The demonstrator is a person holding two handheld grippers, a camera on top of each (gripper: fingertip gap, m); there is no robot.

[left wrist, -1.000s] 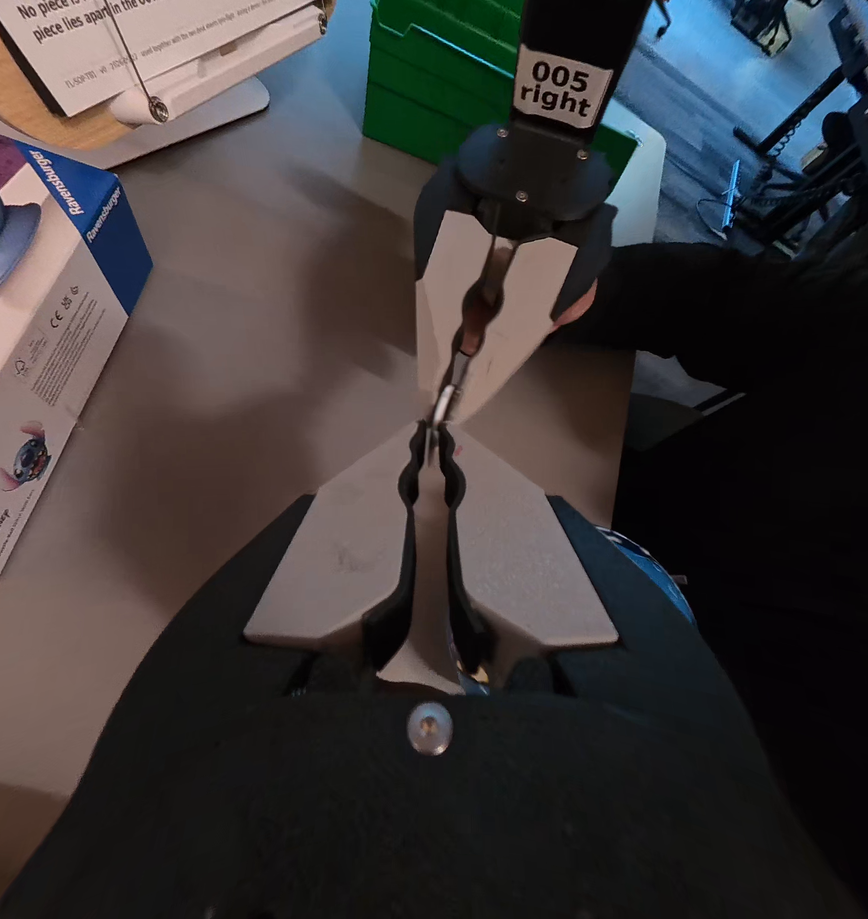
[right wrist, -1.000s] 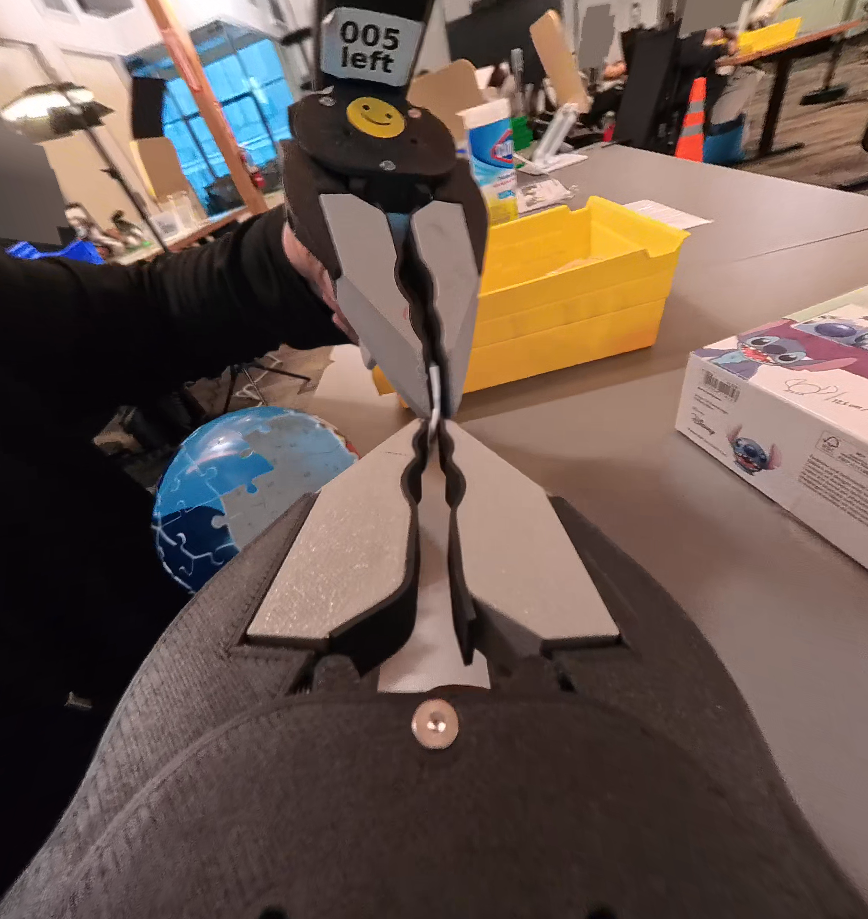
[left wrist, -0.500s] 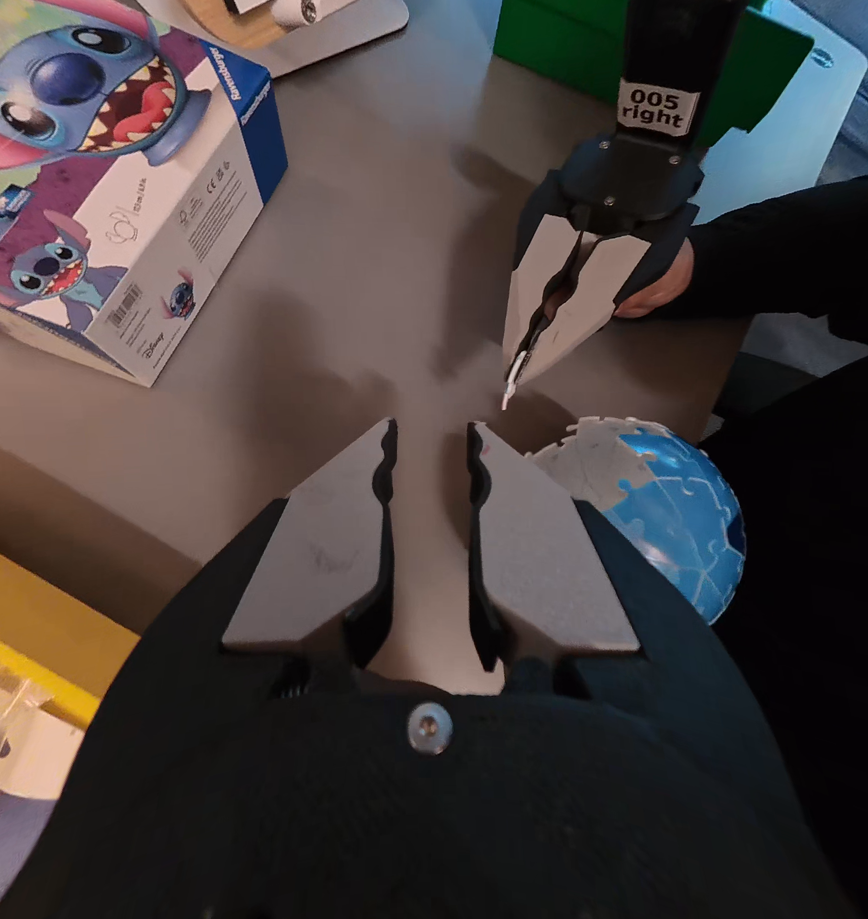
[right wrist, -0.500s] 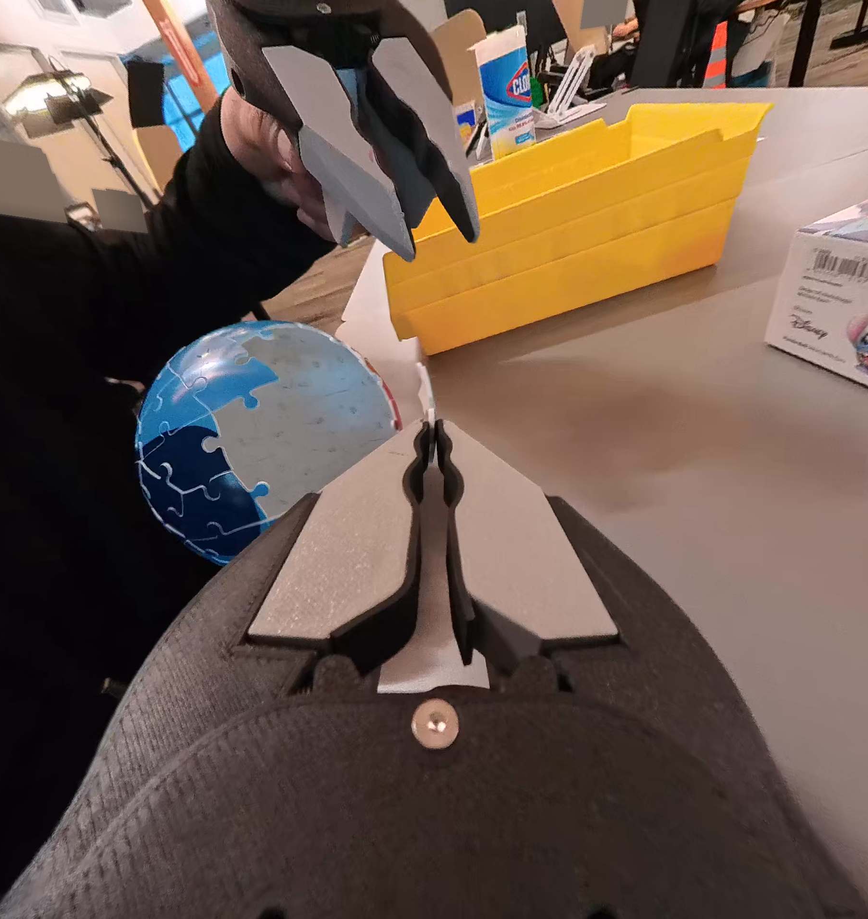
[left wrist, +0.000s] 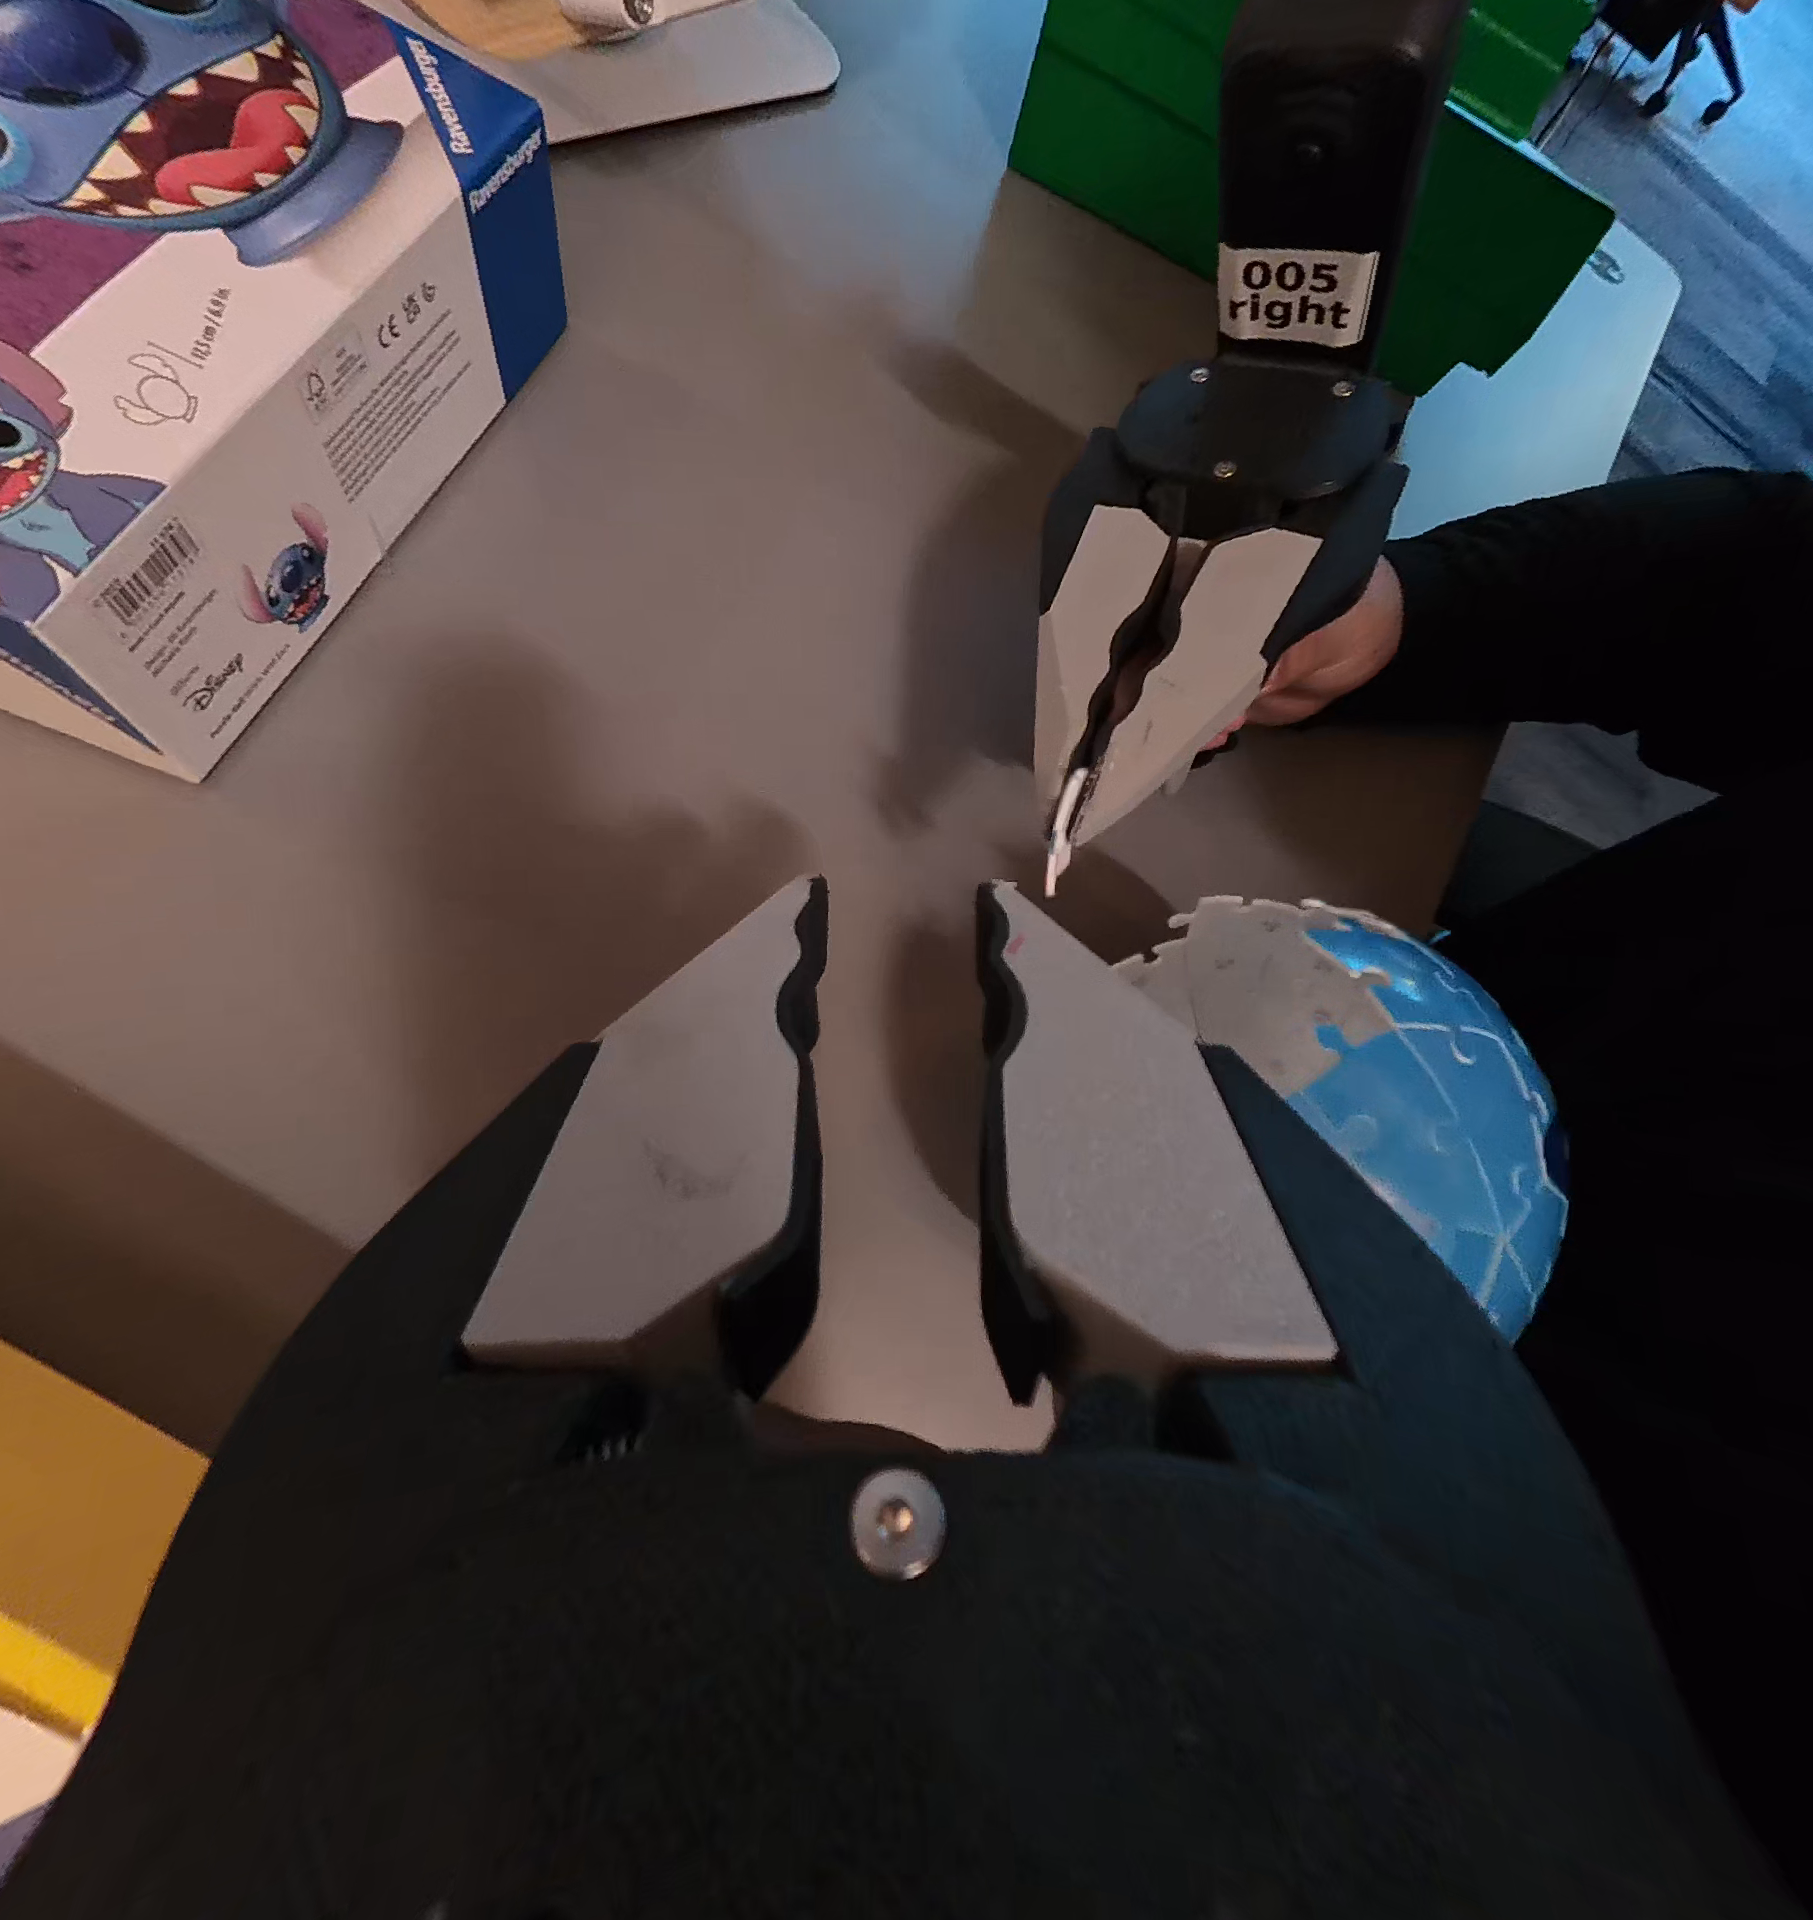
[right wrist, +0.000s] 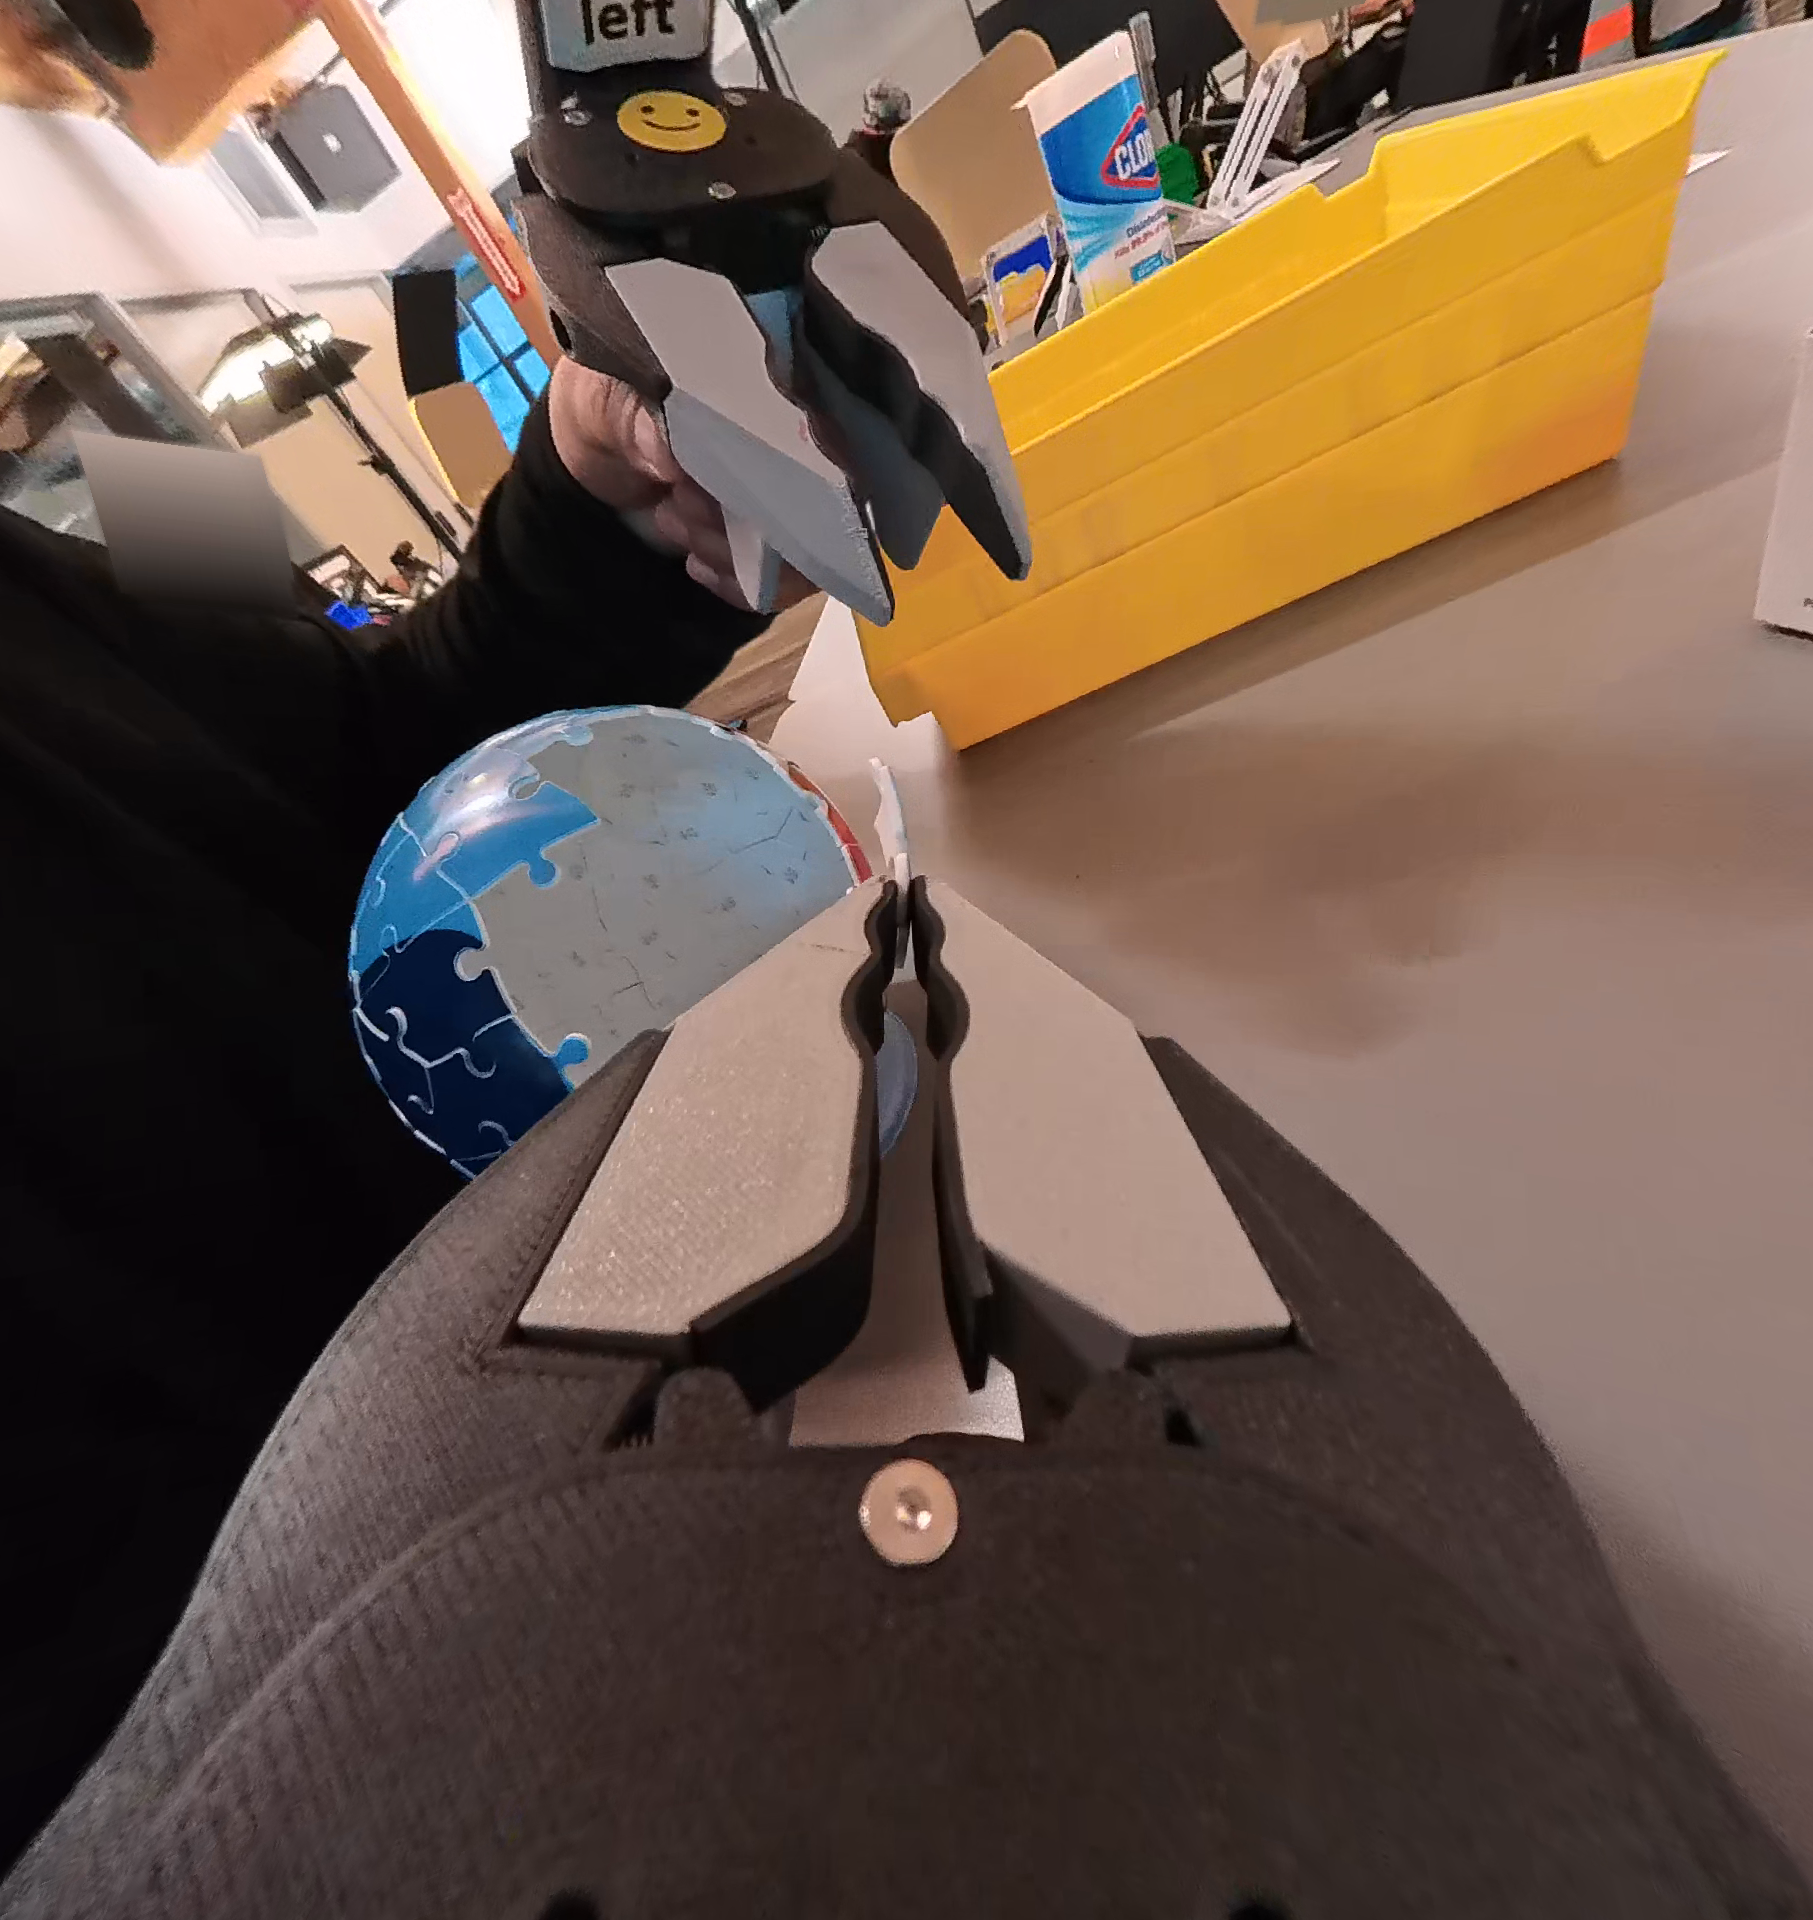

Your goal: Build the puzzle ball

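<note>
The right tongs pinch a thin white puzzle piece, just beside the half-built blue-and-grey puzzle ball; the left tongs gape empty above the grey worktop.

The left gripper fills the lower half of the frame, its two grey fingers spread with bare grey table showing between them. At centre right the right gripper points down toward it, its jaws closed on a thin white puzzle piece that sticks out below the tips, just beside the left gripper's right fingertip. A hand in a black sleeve holds that tool. At lower right sits the partly built puzzle ball, blue with a pale grey patch, half hidden behind the near finger. A printed puzzle box lies at upper left, a green bin at the top, and a yellow bin at the lower left edge.
</note>
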